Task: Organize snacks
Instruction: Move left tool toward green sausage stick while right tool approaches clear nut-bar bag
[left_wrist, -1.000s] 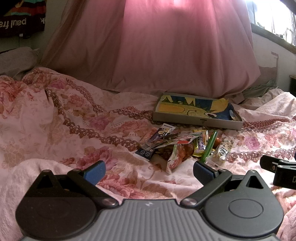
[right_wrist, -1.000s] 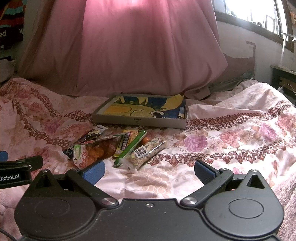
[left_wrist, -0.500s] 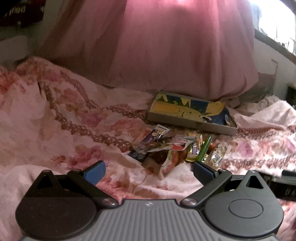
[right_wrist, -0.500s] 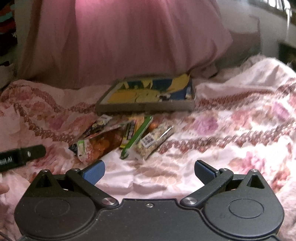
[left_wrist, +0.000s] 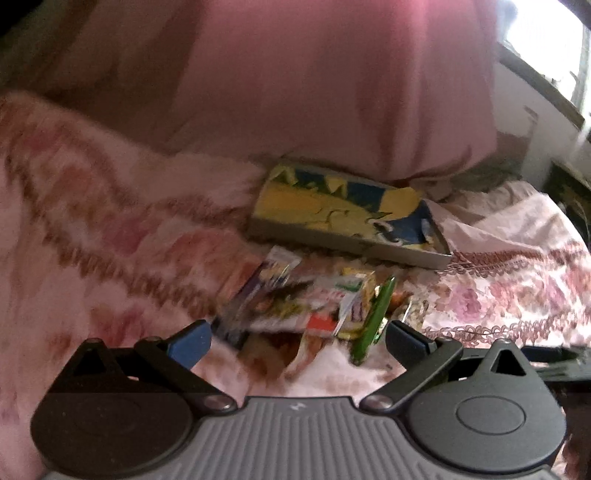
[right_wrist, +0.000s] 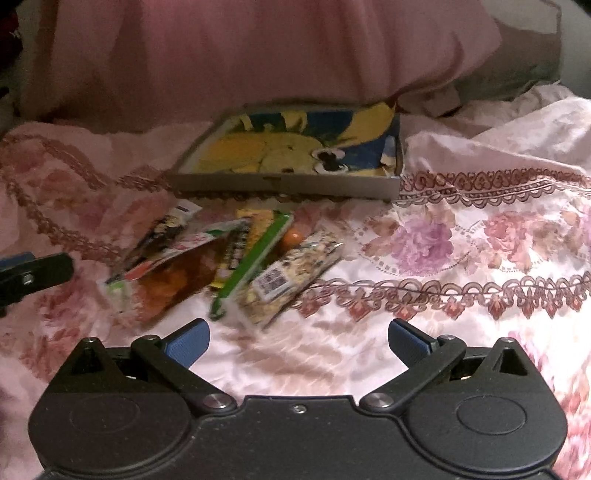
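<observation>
A pile of snack packets (right_wrist: 229, 258) lies on the floral bedsheet, with a green stick pack (right_wrist: 251, 262), a nut bar (right_wrist: 291, 277) and an orange-filled bag (right_wrist: 173, 284). Behind it sits a shallow cardboard box (right_wrist: 291, 147) with a yellow and blue picture. The pile (left_wrist: 314, 310) and the box (left_wrist: 347, 214) also show in the blurred left wrist view. My left gripper (left_wrist: 297, 341) is open and empty just short of the pile. My right gripper (right_wrist: 297, 341) is open and empty, close in front of the nut bar. The left gripper's finger (right_wrist: 37, 273) shows at the far left.
A pink curtain (right_wrist: 240, 55) hangs behind the box. The floral bedsheet (right_wrist: 461, 258) spreads to the right with folds near the box. A bright window (left_wrist: 546, 48) is at the upper right.
Both grippers have moved forward and down toward the snack pile, which now looks larger and closer. Both stay open and empty. The views are motion-blurred.
</observation>
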